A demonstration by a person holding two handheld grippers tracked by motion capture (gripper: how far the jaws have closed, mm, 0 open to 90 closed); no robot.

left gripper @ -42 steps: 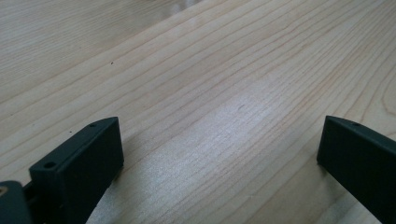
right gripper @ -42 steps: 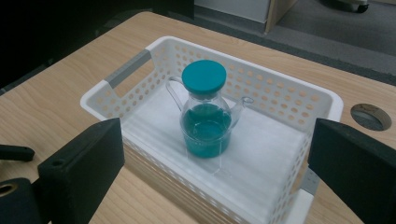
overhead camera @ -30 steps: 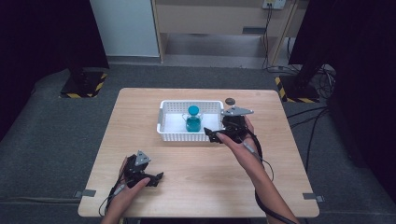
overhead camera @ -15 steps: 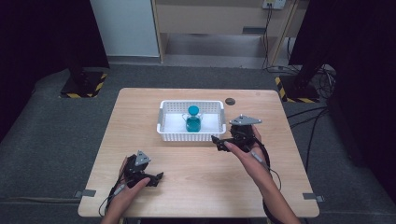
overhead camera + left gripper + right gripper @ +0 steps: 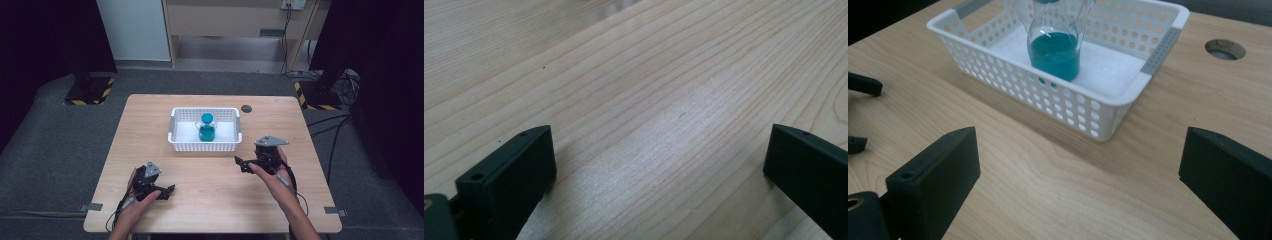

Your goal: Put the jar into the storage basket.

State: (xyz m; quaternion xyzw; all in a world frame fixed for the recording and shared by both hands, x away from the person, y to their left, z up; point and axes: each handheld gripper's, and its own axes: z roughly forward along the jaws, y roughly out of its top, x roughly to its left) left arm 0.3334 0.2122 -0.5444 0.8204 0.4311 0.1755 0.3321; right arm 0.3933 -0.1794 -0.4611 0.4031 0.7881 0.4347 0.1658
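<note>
- A white perforated basket sits at the middle of a wooden table, toward the far side.
- A clear flask of teal liquid stands upright inside the basket.
- The left gripper rests at the near left, jaws spread wide, holding nothing.
- The right gripper, near right of the basket, is also wide open and empty.

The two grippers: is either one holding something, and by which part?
Nothing is held. The left gripper and the right gripper are open over the wooden table.
</note>
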